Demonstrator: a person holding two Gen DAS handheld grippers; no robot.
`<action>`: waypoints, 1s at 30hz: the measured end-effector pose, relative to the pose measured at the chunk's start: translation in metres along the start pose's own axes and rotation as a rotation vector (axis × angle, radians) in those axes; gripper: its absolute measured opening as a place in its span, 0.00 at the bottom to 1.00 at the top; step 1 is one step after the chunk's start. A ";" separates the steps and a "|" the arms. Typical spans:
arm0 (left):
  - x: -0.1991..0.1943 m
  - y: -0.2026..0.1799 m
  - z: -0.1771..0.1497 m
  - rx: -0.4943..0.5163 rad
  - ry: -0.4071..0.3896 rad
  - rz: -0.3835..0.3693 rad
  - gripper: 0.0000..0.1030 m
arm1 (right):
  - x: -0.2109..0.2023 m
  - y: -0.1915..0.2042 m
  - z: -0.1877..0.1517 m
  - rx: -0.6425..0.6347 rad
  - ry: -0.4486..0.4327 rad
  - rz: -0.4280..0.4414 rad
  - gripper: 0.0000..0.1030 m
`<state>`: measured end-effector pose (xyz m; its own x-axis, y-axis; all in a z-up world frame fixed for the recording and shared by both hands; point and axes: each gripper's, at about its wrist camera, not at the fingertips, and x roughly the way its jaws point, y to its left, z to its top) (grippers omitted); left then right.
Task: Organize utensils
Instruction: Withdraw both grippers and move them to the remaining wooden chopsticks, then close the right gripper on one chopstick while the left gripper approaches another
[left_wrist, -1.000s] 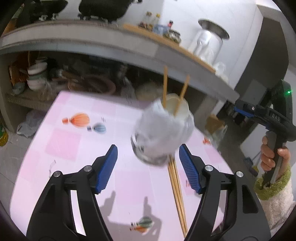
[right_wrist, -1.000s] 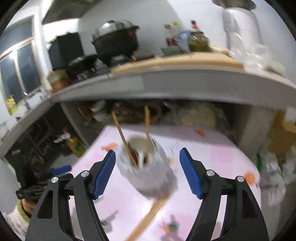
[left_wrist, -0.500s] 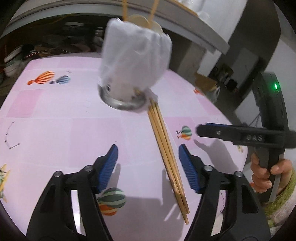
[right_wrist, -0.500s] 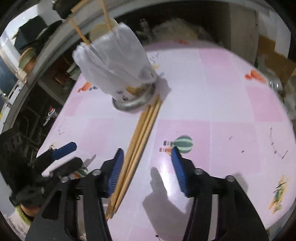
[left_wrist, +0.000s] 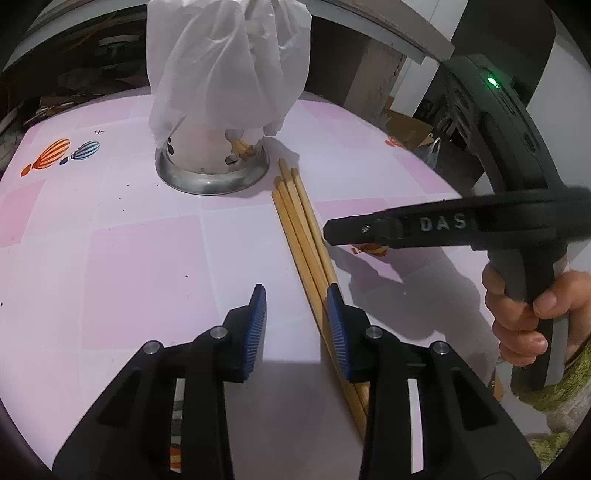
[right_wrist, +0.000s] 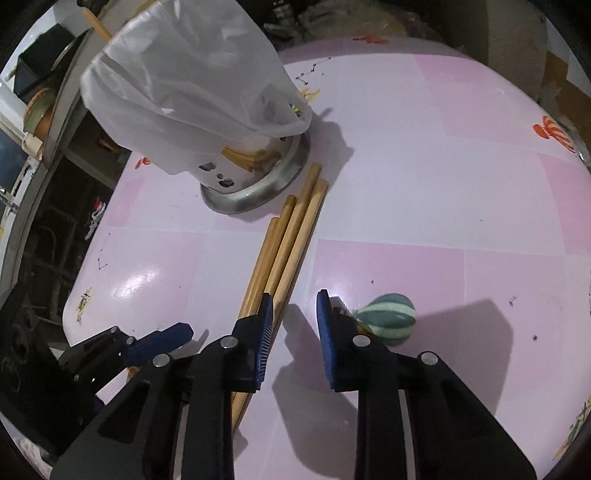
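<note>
Your table (left_wrist: 147, 258) fills most of both views, its pink checked cloth giving the loose pieces a flat bed to lie on. At upper centre of the left view stands the metal holder (left_wrist: 212, 173), draped in a white plastic bag (left_wrist: 221, 62), likely to keep dust off; chopsticks already stand inside it, so it reads as the goal.

The loose chopsticks (left_wrist: 303, 236) lie bundled side by side, running from the holder's base rim down toward lower centre, tips just beside that rim.

Your left gripper (left_wrist: 295, 317) is low over the cloth with its jaws apart and empty; its right pad sits over the bundle, the sticks mostly outside the gap. Your right gripper (right_wrist: 293, 325), at lower centre of its view, is likewise apart and empty, its left pad at the bundle's edge.
</note>
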<state>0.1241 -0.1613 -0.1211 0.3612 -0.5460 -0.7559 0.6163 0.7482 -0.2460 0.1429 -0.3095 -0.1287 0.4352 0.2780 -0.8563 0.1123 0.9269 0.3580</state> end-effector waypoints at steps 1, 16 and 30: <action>0.002 0.000 0.000 0.001 0.006 0.003 0.30 | 0.001 0.000 0.001 -0.002 -0.002 0.002 0.21; 0.017 -0.004 0.002 0.021 0.025 0.071 0.23 | 0.005 0.005 0.007 -0.049 0.004 -0.045 0.11; 0.016 0.001 0.007 -0.022 0.053 0.038 0.23 | -0.013 -0.031 -0.011 -0.028 -0.003 -0.041 0.12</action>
<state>0.1352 -0.1716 -0.1291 0.3463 -0.4969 -0.7957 0.5869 0.7764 -0.2294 0.1242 -0.3395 -0.1324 0.4338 0.2391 -0.8687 0.1045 0.9443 0.3121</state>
